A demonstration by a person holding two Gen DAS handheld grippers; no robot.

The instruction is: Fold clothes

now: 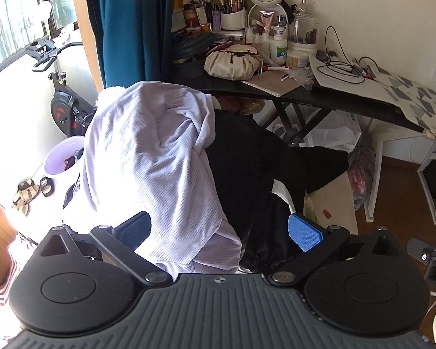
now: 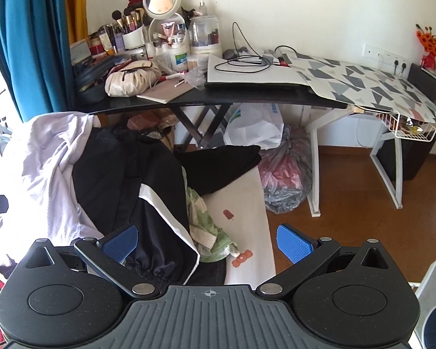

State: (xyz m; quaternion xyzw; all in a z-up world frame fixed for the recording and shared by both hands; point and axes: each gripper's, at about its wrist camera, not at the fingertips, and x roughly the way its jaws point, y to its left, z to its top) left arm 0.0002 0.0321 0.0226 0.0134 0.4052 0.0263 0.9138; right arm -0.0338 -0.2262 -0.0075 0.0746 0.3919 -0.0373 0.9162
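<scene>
Between spread fingers (image 1: 305,232), lilac shirt (image 1: 148,157)

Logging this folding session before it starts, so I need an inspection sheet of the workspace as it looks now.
Surface: cream sheet, mostly covered.
Job's things: lilac top, black jacket, black garment, green cloth, all piled unfolded.
Clutter: cosmetics on black desk; bags under it.
Grippers: left claw and right claw open, holding nothing.
Cables: black cable on the desk.
Surroundings: teal curtain, exercise bike, wood floor.
</scene>
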